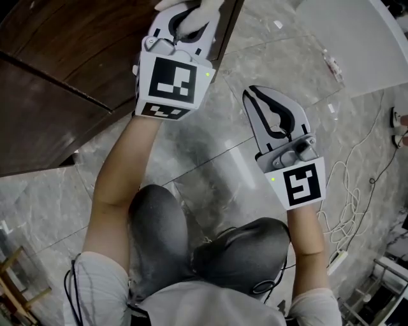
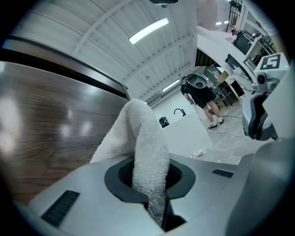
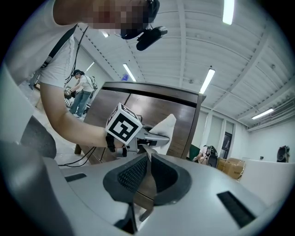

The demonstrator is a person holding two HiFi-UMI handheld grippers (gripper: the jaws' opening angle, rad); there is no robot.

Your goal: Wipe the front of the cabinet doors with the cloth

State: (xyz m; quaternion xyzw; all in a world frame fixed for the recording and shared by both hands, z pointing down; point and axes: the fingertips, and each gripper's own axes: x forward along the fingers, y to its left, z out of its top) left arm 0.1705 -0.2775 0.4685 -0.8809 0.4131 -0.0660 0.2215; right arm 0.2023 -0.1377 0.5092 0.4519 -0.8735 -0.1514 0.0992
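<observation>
The dark wood cabinet door [image 1: 57, 57] fills the upper left of the head view. My left gripper [image 1: 188, 19] is raised against its edge, shut on a white terry cloth [image 1: 207, 5]. In the left gripper view the cloth [image 2: 145, 138] stands up out of the pinched jaws and leans on the brown door [image 2: 50, 138]. My right gripper [image 1: 253, 94] hangs lower and to the right over the floor, shut with nothing in it. The right gripper view looks past its closed jaws [image 3: 148, 159] at the left gripper's marker cube [image 3: 123, 126], the cloth [image 3: 165, 126] and the cabinet [image 3: 156, 103].
Grey marble floor tiles [image 1: 210, 146] lie below. The person's knees in grey trousers [image 1: 191, 242] are bent low. A white cable [image 1: 350, 191] trails at the right. A white counter [image 1: 357, 38] stands at the upper right. Another person [image 2: 203, 94] stands far off.
</observation>
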